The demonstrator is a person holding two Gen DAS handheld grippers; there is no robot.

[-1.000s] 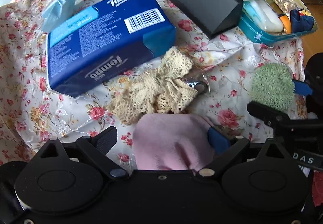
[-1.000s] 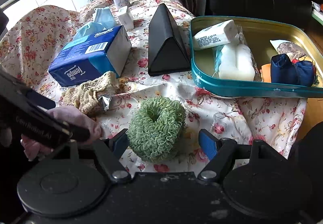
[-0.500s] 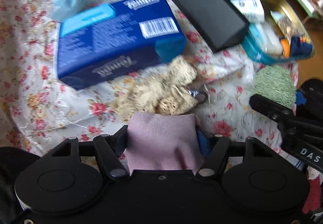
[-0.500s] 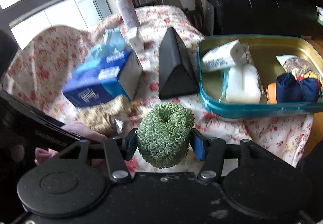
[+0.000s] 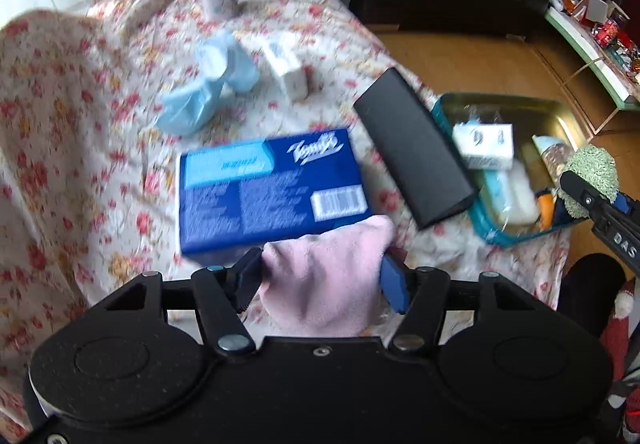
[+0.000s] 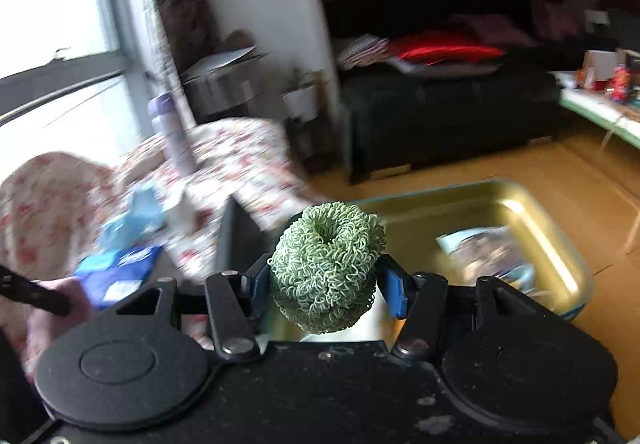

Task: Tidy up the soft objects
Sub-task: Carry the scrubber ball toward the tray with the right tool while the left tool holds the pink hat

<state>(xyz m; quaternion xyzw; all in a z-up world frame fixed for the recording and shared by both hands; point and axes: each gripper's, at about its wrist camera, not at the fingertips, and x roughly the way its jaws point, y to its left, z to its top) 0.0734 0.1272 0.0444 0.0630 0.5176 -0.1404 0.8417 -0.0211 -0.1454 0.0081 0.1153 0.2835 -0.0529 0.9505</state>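
Left gripper (image 5: 320,278) clamps a pink cloth (image 5: 326,276); right gripper (image 6: 326,284) clamps a green scrunchie (image 6: 326,264); both views blurred, tin tray (image 6: 552,244) contents indistinct.

Fuzzy pink cloth (image 5: 324,276), loopy green scrunchie (image 6: 326,266), glossy metal tin (image 6: 532,220).

We note a pale pink soft cloth (image 5: 324,276), bunched and fuzzy, squeezed between the left fingers (image 5: 250,280) and lifted above the floral surface (image 5: 80,124), its top edge overlapping the near side of the blue tissue pack in the left wrist view. We see a green scrubber-like puff (image 6: 326,264) of curly loops, round with a dimple at its top, pinched at both sides by the right fingers (image 6: 394,290) and held in the air in front of the gold-lined teal tin tray (image 6: 560,244). Motion blur hides finer texture on the cloth.
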